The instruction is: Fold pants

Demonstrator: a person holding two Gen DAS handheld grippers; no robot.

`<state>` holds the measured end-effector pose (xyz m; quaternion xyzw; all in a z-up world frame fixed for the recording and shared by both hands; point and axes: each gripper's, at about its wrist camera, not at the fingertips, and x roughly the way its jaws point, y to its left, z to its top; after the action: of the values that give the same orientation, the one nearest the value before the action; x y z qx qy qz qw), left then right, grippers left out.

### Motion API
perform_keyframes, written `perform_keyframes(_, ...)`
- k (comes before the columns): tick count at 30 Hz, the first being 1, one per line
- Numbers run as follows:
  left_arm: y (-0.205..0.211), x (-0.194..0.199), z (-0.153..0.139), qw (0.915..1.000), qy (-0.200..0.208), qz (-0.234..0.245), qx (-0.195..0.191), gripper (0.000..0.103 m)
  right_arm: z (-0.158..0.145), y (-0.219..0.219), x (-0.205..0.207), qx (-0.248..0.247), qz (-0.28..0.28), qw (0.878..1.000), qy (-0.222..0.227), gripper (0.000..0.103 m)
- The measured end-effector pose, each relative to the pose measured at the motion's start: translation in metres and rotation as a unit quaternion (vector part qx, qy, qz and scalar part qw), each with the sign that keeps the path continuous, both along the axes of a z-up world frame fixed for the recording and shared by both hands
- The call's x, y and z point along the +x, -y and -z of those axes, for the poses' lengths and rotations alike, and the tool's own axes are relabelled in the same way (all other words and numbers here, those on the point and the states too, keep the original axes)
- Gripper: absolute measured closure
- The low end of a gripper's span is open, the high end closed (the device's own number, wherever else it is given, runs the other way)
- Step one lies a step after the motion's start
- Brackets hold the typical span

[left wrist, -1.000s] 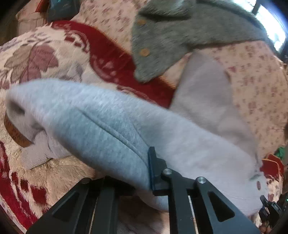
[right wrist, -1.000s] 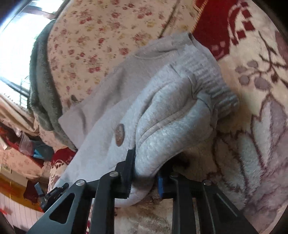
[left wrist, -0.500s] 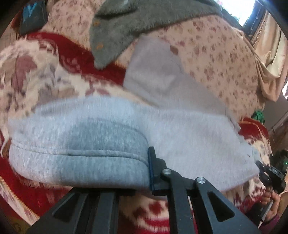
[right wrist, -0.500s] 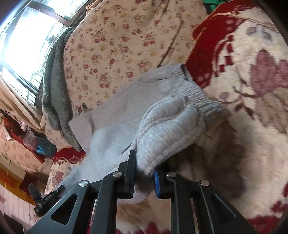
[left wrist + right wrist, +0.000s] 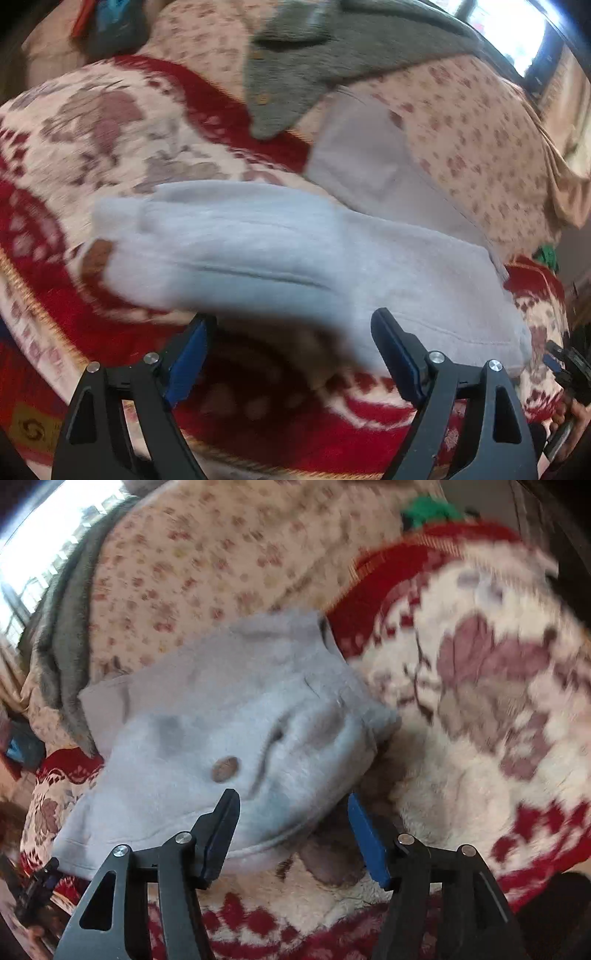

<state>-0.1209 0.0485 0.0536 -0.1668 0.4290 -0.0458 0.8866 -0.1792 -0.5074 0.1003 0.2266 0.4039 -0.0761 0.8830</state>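
The light grey pants (image 5: 280,251) lie folded over on the red and cream blanket (image 5: 110,140), with a lower layer reaching toward the floral sheet. My left gripper (image 5: 291,339) is open and empty, its jaws wide apart just in front of the near fold edge. In the right wrist view the pants (image 5: 229,746) show a brown round patch (image 5: 225,768) and the ribbed waistband at the right. My right gripper (image 5: 291,823) is open and empty, with the pants' near hem lying between and just beyond its jaws.
A grey fuzzy buttoned garment (image 5: 332,48) lies at the back on the floral sheet (image 5: 480,140). A green item (image 5: 428,511) sits at the blanket's far edge. A bright window (image 5: 40,542) is behind. The other gripper shows at the right edge (image 5: 565,365).
Both grippers have opened and let go of the pants. The folded pants now rest on the blanket, and both grippers have drawn back a little.
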Motion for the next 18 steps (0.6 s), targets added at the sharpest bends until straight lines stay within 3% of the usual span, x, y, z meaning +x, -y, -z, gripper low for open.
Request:
perform_keyframes(2,-0.018,-0.002,0.004,0.9995,-0.018,-0.023,-0.013,0.015,-0.016,-0.022,0.004,-0.001,-0.042,0.999,0.021,0.036)
perform_keyframes(4,-0.041,-0.004,0.008,0.997,-0.033,-0.057,-0.04,0.015,-0.028,-0.065,0.02,0.003,-0.118,0.992,0.038,0.032)
perform_keyframes(7,-0.072,-0.008,0.014,0.9901,-0.046,-0.113,-0.071,0.015,-0.029,-0.135,0.053,0.025,-0.231,0.972,0.042,0.028)
perform_keyframes(11,-0.098,-0.008,0.019,0.9829,-0.058,-0.153,-0.085,0.014,-0.029,-0.249,0.107,0.0,-0.376,0.925,0.046,0.028)
perform_keyframes(14,-0.106,-0.004,0.022,0.98,-0.055,-0.17,-0.087,0.014,-0.029,-0.348,0.151,-0.033,-0.476,0.877,0.055,0.028)
perform_keyframes(16,-0.111,0.002,0.025,0.9788,-0.057,-0.18,-0.08,0.014,-0.026,-0.393,0.17,-0.042,-0.51,0.857,0.053,0.029)
perform_keyframes(18,-0.115,0.008,0.03,0.9779,-0.067,-0.183,-0.075,0.014,-0.015,-0.445,0.193,-0.062,-0.56,0.826,0.034,0.029)
